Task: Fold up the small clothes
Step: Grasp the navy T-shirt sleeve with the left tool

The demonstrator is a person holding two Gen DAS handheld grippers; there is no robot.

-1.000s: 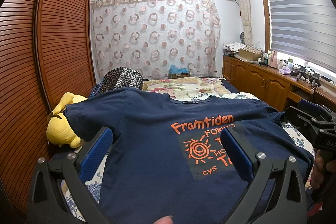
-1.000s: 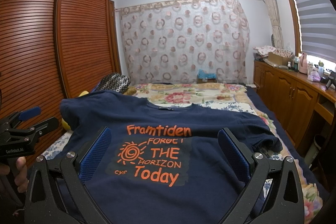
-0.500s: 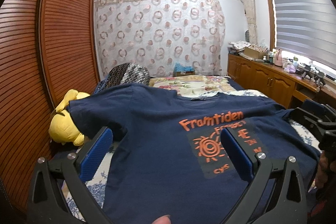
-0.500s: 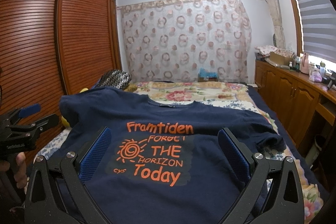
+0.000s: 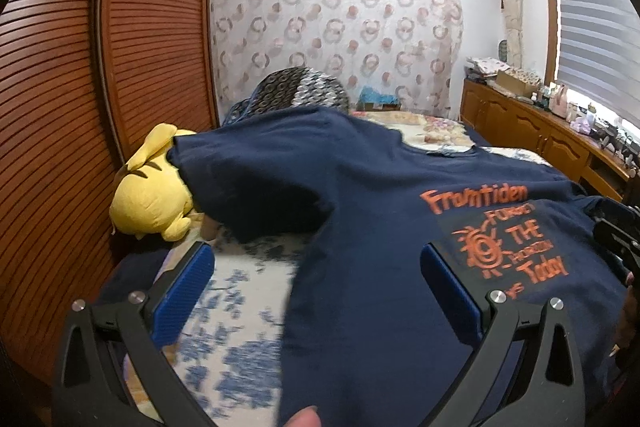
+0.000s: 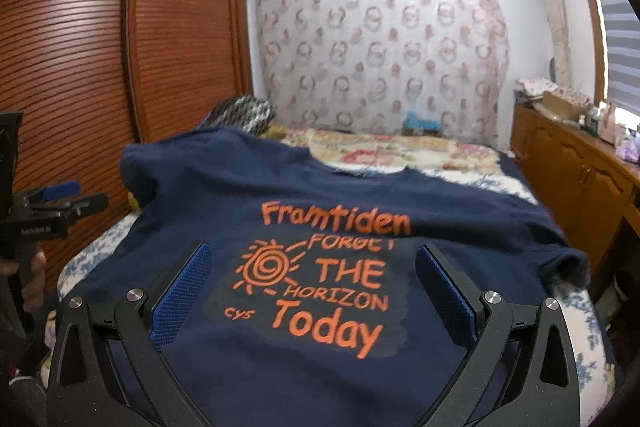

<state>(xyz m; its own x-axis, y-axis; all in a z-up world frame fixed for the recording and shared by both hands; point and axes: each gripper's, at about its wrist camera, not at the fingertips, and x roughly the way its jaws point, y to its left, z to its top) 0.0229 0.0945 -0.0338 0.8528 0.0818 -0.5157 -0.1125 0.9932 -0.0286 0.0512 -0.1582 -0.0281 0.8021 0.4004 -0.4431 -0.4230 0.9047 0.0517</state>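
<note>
Since the T-shirt (image 6: 320, 347) lies spread print-up on the bed (image 5: 224, 311) just ahead of both tools, it is judged light, limp and easily rumpled; the left tool (image 5: 316, 291) and right tool (image 6: 312, 291) are held wide open and empty; a sleeve or hem edge is best pinched.

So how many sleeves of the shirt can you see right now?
2. The left sleeve drapes toward the yellow plush toy; the right sleeve lies bunched near the bed's window-side edge. The shirt lies spread out, printed side up.
</note>
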